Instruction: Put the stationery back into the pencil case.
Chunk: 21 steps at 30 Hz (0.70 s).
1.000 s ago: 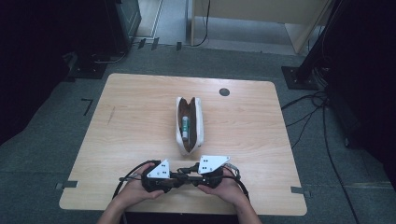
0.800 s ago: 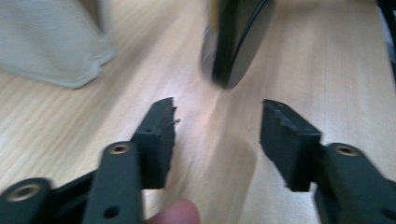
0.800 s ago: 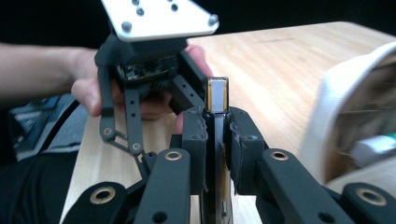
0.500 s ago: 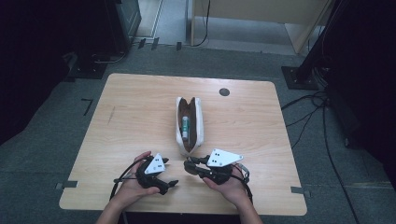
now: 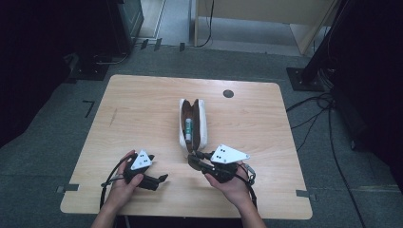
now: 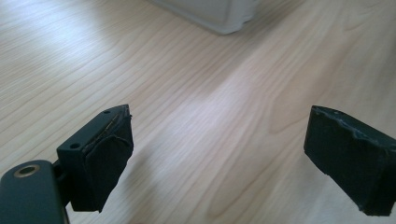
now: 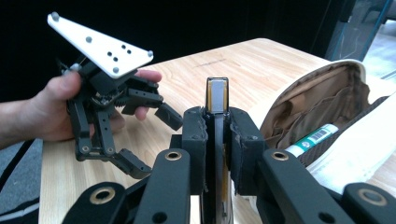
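An open white pouch point(image 5: 192, 124) with a brown lining lies in the middle of the table and holds a green-and-white tube point(image 5: 189, 128). My right gripper point(image 5: 193, 159) is at the pouch's near end, shut on a thin flat dark object point(image 7: 217, 95) that stands upright between its jaws point(image 7: 217, 126). The pouch's opening point(image 7: 322, 102) and the tube point(image 7: 310, 137) are just to its right. My left gripper point(image 5: 159, 181) is open to the left of the pouch, low over bare wood point(image 6: 219, 140), with nothing between its pads. It also appears across from the right gripper point(image 7: 150, 140).
The wooden table point(image 5: 142, 104) has a round dark grommet point(image 5: 228, 93) near its far edge. A corner of the pouch point(image 6: 210, 14) lies beyond the left jaws. Black stands and cables are on the floor around the table.
The two grippers met at the table's front a second ago. The left one has since drawn away to the left, and the right one has moved up to the pouch's near end.
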Tool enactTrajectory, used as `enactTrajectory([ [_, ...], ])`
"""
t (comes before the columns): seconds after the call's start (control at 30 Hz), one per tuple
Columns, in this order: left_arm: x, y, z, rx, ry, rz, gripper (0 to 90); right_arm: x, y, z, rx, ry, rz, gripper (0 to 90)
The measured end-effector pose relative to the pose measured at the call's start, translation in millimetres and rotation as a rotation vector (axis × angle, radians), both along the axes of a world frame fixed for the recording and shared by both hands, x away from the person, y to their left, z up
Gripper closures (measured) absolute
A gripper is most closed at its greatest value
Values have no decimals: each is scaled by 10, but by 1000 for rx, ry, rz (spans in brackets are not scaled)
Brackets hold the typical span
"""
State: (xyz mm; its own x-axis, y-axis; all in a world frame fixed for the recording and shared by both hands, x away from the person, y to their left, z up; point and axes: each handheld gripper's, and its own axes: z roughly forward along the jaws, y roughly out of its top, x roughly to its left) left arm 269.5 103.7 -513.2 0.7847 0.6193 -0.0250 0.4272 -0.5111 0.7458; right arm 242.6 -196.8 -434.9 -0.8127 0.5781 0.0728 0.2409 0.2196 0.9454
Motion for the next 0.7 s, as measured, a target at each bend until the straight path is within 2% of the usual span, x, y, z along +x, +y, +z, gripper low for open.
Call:
enactTrajectory([
  [0.1,23,61,-4,13,-6,34,87,33,-14,54,20,11,-40,784],
  [0.2,51,122,-13,53,-13,89,87,76,-31,92,39,23,-69,784],
  [0.33,111,248,-33,41,21,161,88,135,-37,134,47,21,-91,784],
  [0.4,121,282,-33,29,26,173,88,158,-21,150,52,25,-100,784],
  [0.5,131,312,-39,51,25,211,88,186,5,171,48,24,-108,784],
  [0.67,153,413,-49,70,27,266,88,250,42,205,49,22,-150,784],
  [0.7,157,445,-54,63,29,275,87,268,43,213,49,19,-161,784],
])
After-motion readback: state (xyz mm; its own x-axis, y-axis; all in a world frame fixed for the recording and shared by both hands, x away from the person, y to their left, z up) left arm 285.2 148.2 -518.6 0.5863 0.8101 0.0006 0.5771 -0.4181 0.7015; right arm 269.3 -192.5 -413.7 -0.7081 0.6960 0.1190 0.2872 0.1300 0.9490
